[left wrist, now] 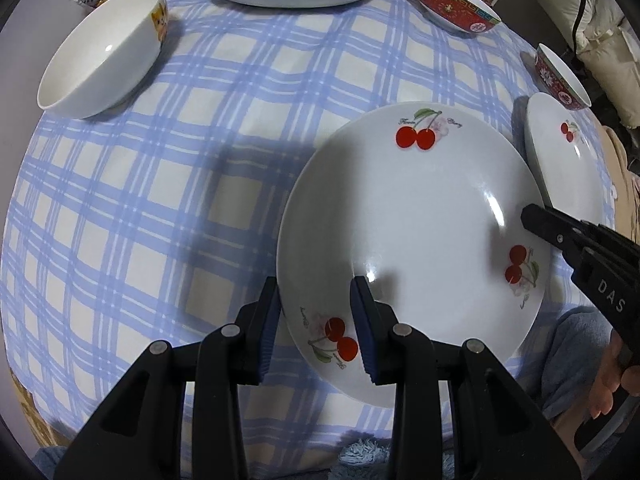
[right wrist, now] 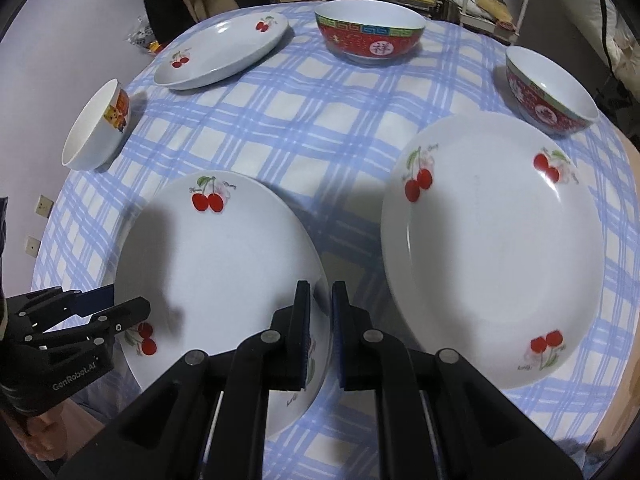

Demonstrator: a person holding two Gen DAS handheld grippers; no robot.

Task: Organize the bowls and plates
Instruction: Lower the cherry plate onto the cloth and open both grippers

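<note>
We count three cherry plates and three bowls on the counter (right wrist: pixel 304 128) — one white bowl (right wrist: pixel 98 128), two red ones. The near plate (right wrist: pixel 224 264) lies at the near edge. Our left gripper (left wrist: pixel 316 320) straddles its rim with a gap at the pads — not clamped. Our right gripper (right wrist: pixel 321 332) is clamped on that plate's right rim. A second plate (right wrist: pixel 492 248) sits just beside it.
</note>
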